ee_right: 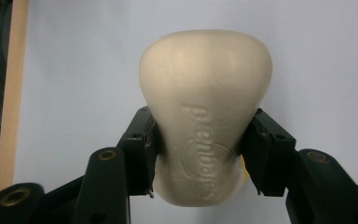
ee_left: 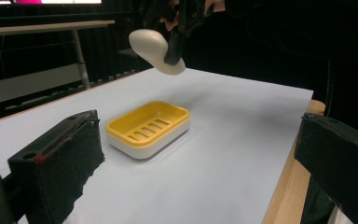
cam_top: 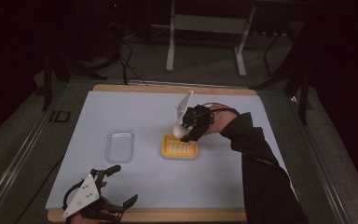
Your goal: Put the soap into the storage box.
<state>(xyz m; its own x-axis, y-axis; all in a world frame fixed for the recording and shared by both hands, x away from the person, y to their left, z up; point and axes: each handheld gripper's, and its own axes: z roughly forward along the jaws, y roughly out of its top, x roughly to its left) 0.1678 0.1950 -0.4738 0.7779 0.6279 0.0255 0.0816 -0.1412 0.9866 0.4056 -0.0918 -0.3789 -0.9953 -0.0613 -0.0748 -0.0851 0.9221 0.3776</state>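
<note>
1. The right gripper (cam_top: 186,129) has its jaws clamped on a cream bar of soap (ee_right: 205,116), one jaw pressed against each narrow side of the bar at its waist.
2. In the right gripper view the soap's rounded wider end sticks out past the jaw tips, and embossed lettering runs along the face between the jaws; I cannot read it for certain.
3. The soap (cam_top: 177,131) hangs in the air, clear of the counter (cam_top: 121,109), with the pale blue surface showing beyond the jaws.
4. In the left gripper view the soap (ee_left: 154,50) is up near the top, tilted, with one black jaw of the right gripper (ee_left: 173,51) crossing its near face.
5. A yellow soap dish (cam_top: 180,147) with a white base sits on the counter just below and toward the person from the right gripper's jaws; the soap is not touching it.
6. In the left gripper view the soap dish (ee_left: 148,128) lies ahead of and between the left gripper's two jaws, slots showing in its yellow floor, and nothing lies in it.
7. The left gripper (cam_top: 121,186) is at the near edge of the counter, its jaws spread wide apart with nothing between them.
8. A clear plastic lid or tray (cam_top: 120,145) lies flat on the counter, ahead of the left gripper's jaws and well apart from them, to the left of the soap dish.
9. A dark sleeve (cam_top: 261,172) reaches in from the bottom right to the right gripper.
</note>
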